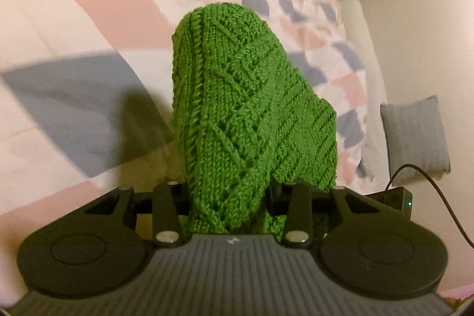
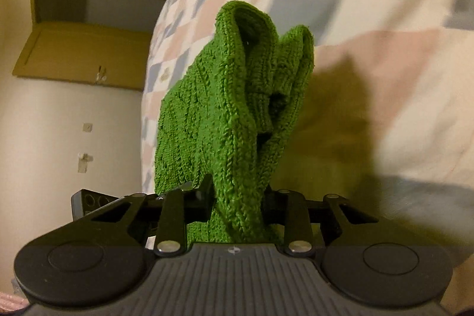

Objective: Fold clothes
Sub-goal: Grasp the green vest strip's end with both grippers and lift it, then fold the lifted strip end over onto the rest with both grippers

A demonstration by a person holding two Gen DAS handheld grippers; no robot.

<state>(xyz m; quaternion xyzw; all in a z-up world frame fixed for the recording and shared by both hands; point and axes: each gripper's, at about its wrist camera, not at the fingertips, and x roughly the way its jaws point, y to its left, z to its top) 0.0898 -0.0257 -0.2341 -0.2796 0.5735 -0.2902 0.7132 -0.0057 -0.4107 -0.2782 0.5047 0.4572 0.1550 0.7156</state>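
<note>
Left gripper (image 1: 229,197): closed on a bunched fold of the green knit garment (image 1: 246,108); the fabric fills the gap between the two black fingers and rises forward out of them, hiding the fingertips.
Right gripper (image 2: 237,197): likewise clamped on the green knit garment (image 2: 234,114); the cloth is pinched between both fingers and stands up ahead of the camera.
Garment, left wrist view: a thick green knit with a raised diamond and cable pattern, draped as a rounded hump, one side falling away toward the right where a straight hem edge shows.
Garment, right wrist view: a folded ribbed edge curls open at the top like a cuff or collar; which part of the garment it is cannot be told.
Garment's place: held up off the bed (image 1: 74,19), casting a dark shadow on the cover beside each gripper.
Bed: covered by a quilt of pink, grey-blue and white patches, blurred in both views; it fills the left and top of the left wrist view and the right side of the right wrist view (image 2: 385,19).
Grey cushion (image 1: 414,135): past the right edge of the bed, on the pale floor.
Black cable (image 1: 438,191): curves from the right side of the left gripper.
Wooden door (image 2: 86,55): beyond the left edge of the bed in the right wrist view.
</note>
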